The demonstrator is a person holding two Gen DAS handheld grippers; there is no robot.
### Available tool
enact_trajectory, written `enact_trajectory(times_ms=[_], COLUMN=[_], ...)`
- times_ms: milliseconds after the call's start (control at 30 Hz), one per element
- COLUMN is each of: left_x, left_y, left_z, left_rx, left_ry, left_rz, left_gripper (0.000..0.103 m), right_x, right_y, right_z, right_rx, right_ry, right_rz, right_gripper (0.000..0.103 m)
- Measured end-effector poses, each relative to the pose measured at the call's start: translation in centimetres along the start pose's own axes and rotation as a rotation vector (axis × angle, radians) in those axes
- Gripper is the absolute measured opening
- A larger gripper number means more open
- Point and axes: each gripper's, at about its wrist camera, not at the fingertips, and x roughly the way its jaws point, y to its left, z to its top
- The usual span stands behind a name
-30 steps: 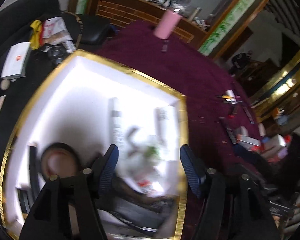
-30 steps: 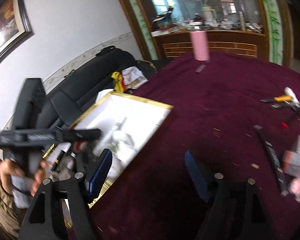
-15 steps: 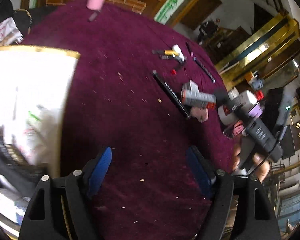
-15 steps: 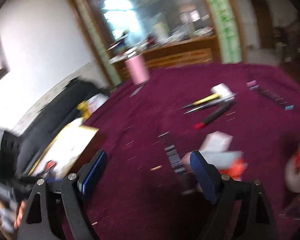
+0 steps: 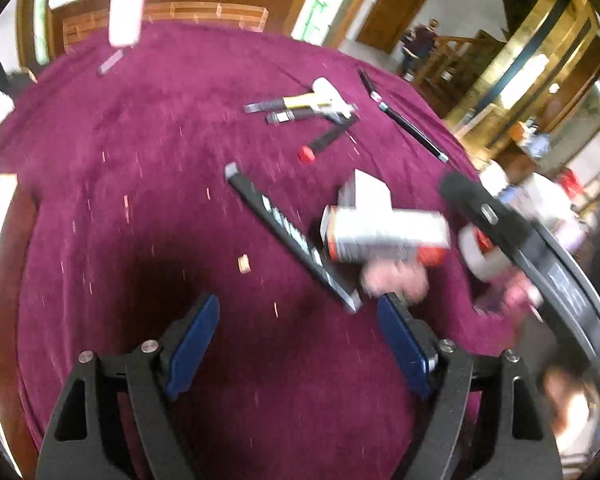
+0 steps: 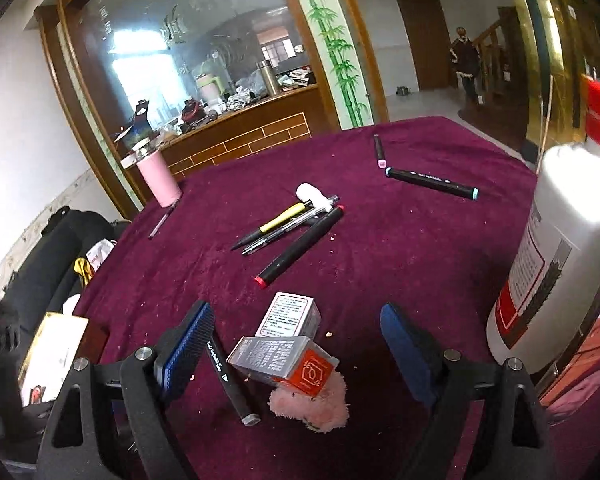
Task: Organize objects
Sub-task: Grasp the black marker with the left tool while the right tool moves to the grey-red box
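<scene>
Now both tongs, left (image 5: 298,342) and right (image 6: 296,350), gape empty above the maroon tablecloth (image 6: 400,240)

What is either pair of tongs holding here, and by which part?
Nothing. The left tongs stand open over bare cloth. The right tongs stand open around the orange-ended box, pads clear of it.

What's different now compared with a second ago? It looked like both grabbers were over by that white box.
Both have swung away from the white tray to the clutter on the purple cloth. The left gripper left its item in the tray and is empty. The right gripper, open and empty, now frames the orange-ended box and pink puff. The pens and pink tumbler lie unmoved.
</scene>
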Motion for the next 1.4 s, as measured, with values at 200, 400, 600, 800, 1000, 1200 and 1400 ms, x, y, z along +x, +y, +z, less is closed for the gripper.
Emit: enact_trajectory(times_ms=[200,400,600,800,1000,1200,1400], left_x=[3.3,6.0,4.7,3.4,2.9,3.5,6.3], left_y=[1.3,1.5,3.0,5.9,7.7,4.2,1.9], left_z=[3.8,3.8,3.1,2.1,2.0,4.6,5.7], left_rx=[-0.123,-0.111,-0.072,-0.026,-0.173,-0.229,-0.217], left_ry=[0.001,0.041,0.043,0.097,0.101,0.038,0.056], left_rz=[0.077,0.122,0.111,0.124,-0.021,-0.103,0.088], left_gripper=[0.080,0.080,0.045,0.001,0.013,0.057,0.060], right_x=[0.7,0.9,0.8,0.8,4.1,3.7,3.3], right_y=[0.2,-0.2,0.0,0.1,-0.1,-0.3,-0.7], right_z=[-0.2,-0.3,-0.5,-0.4,0.4,-0.1,0.0], right_rx=[-0.013,-0.002,-0.008,-0.018,-0.007,-0.029,-0.017], right_ry=[0.029,0.040,0.037,0.036,0.169,0.164,0.154], right_rz=[-0.024,-0.024,-0.011,0.062,0.179,0.138,0.126], right_gripper=[0.089,0.089,0.089,0.089,0.089,0.089,0.089])
